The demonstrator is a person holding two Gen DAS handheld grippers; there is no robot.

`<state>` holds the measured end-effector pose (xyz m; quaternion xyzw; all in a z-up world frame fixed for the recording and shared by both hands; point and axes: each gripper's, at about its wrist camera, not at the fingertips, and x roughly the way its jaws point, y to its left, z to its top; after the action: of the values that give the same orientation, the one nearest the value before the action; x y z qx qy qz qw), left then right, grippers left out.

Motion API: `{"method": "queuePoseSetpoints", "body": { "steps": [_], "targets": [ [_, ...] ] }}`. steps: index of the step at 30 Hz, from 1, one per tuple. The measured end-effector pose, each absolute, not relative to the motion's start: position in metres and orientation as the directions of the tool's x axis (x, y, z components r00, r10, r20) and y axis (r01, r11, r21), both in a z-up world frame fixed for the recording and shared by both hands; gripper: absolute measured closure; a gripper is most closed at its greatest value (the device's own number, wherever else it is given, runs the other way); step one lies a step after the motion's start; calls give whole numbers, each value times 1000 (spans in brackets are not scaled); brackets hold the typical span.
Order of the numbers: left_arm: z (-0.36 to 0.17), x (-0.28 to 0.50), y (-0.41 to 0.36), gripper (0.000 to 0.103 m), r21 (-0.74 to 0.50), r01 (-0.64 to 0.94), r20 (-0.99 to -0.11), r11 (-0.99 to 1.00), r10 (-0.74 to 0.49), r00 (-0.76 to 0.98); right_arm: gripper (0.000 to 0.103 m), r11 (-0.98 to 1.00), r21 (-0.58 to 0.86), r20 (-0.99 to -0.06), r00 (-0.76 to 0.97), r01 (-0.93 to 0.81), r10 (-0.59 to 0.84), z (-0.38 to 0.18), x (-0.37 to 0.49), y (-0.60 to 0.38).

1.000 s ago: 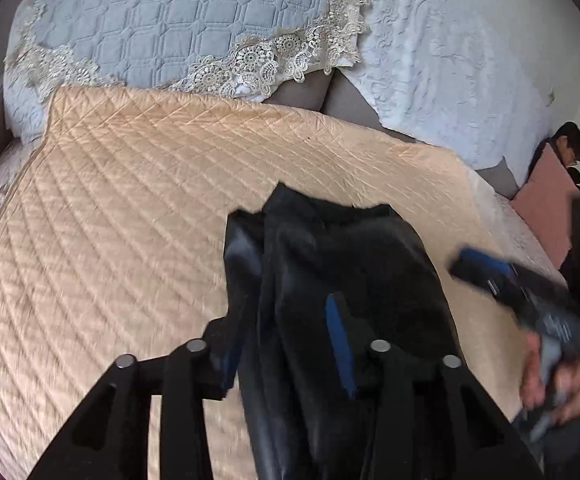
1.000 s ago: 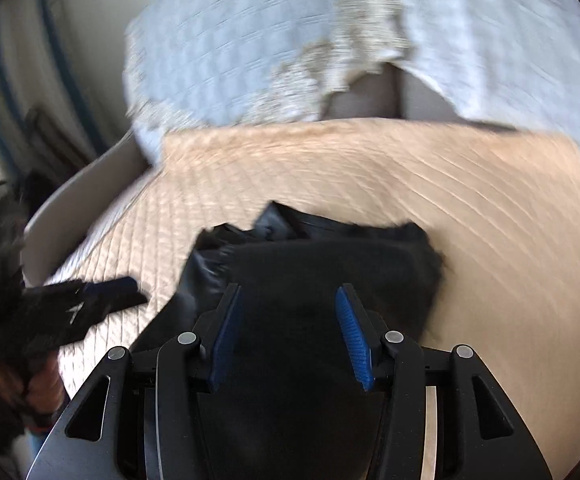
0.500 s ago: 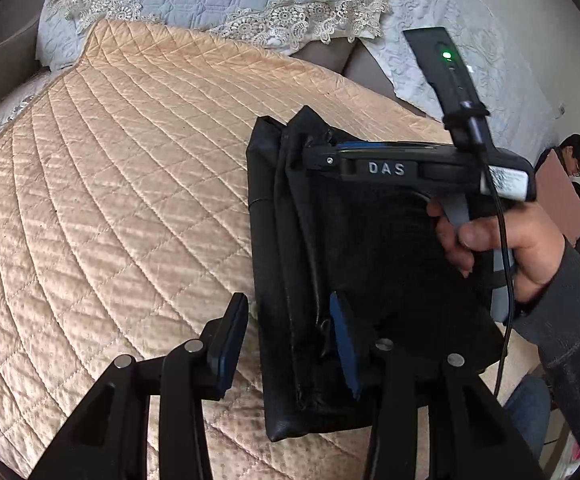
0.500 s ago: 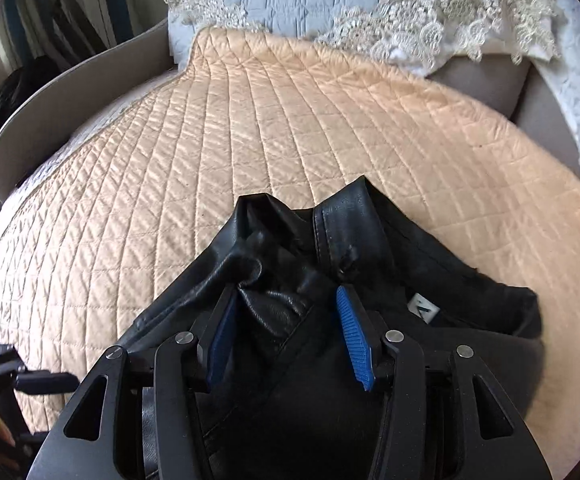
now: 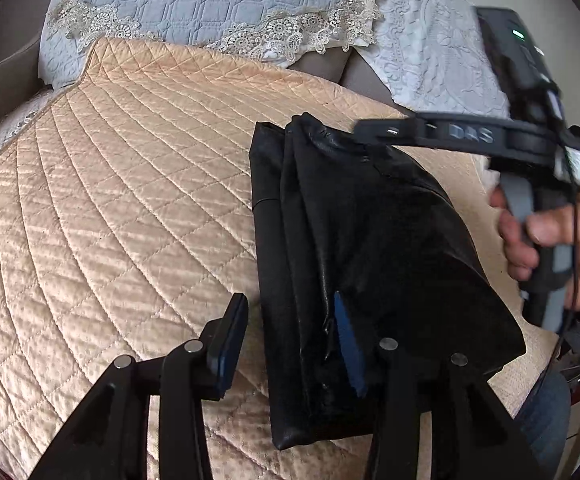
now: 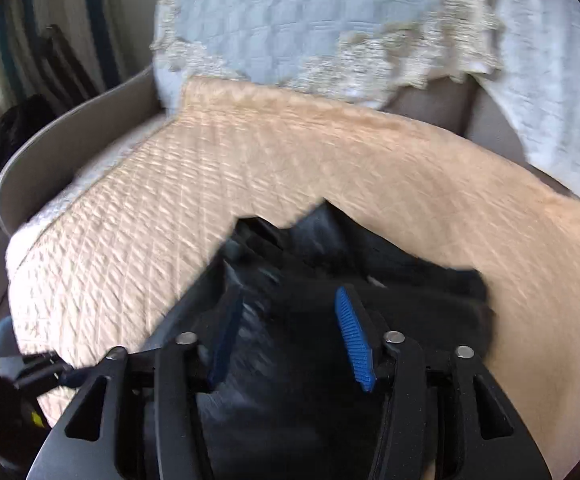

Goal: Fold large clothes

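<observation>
A peach quilted bedspread (image 5: 121,208) covers a bed, with a grey-blue lace-edged pillow (image 5: 217,4) at its far end and a white embossed cover (image 5: 430,56) to the right of it. Nearest on the left, the left gripper (image 5: 290,344) hangs low over the bed with its jaws partly apart: one blue-padded finger stands over bare bedspread, the other over the near left edge of the garment, and neither pad presses on anything. Just right of centre lies a black leather-look jacket (image 5: 370,240), folded into a compact, tidy oblong with its layered edges stacked along the left side, lying flat on the bedspread. Further right, a person's hand (image 5: 546,240) holds the right gripper (image 6: 290,332) by its handle above the far right part of the bundle; it is blurred with motion. In its own blurred view the jaws are fairly narrow and have just been closing, with dark jacket fabric below and between the fingers, though whether the pads pinch it cannot be told. Judging from how things lie, the folding looks nearly complete: sleeves and sides seem tucked in and the bundle holds its shape. What may remain is a last tidy of the collar end, a final pat flat, or moving the bundle aside
</observation>
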<state>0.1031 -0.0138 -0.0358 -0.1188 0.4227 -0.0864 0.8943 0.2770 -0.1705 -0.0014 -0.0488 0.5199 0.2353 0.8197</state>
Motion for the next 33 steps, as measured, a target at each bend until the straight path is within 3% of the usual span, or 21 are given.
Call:
{"method": "queuePoseSetpoints", "body": {
  "steps": [2, 11, 15, 20, 25, 33],
  "targets": [
    [-37, 102, -13, 55, -289, 53, -735, 956, -256, 628, 79, 899, 153, -903, 312, -411, 296, -15, 280, -174],
    [-37, 107, -11, 54, -288, 43, -746, 957, -252, 616, 80, 920, 176, -930, 247, -350, 272, -45, 315, -161],
    [-27, 109, -11, 55, -288, 69, -755, 955, -270, 598, 80, 927, 265, -887, 310, -268, 343, -6, 283, -196],
    [3, 102, -11, 58, -243, 99, -749, 965, -251, 613, 80, 915, 269, -847, 378, -302, 374, 33, 195, -218],
    [39, 117, -15, 59, -270, 142, -683, 953, -293, 669, 79, 916, 264, -856, 364, -303, 367, 4, 151, -208],
    [49, 190, -44, 59, -218, 184, -692, 959, -284, 663, 79, 911, 336, -828, 386, -241, 407, 18, 152, -224]
  ]
}}
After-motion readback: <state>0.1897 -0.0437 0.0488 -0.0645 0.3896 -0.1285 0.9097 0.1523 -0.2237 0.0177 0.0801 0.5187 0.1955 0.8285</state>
